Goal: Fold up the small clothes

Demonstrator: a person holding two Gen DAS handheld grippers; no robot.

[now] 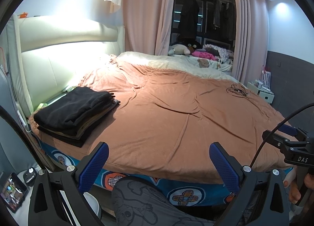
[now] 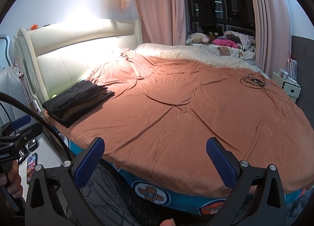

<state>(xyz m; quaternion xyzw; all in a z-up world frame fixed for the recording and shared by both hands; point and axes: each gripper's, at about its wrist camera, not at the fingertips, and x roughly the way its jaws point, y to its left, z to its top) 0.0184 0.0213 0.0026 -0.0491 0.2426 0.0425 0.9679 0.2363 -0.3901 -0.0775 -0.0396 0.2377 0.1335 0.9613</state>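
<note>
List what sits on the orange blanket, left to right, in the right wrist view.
Stack of folded dark clothes by the headboard → bare stretch of orange blanket → tangle of black cable near the far right edge.

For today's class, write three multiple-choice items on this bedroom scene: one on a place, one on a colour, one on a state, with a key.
1. Where does the stack of folded dark clothes lie?
A. near the headboard
B. on the floor
C. by the window

2. What colour is the plush blanket covering the bed?
A. green
B. orange-brown
C. white

3. How are the left tool and right tool?
A. both open, empty
B. both shut on cloth
C. one holding a sock

Key: 1 A, it sits beside the cream padded headboard; 2 B, its surface shows it; 3 A, blue pads stand apart.
</note>
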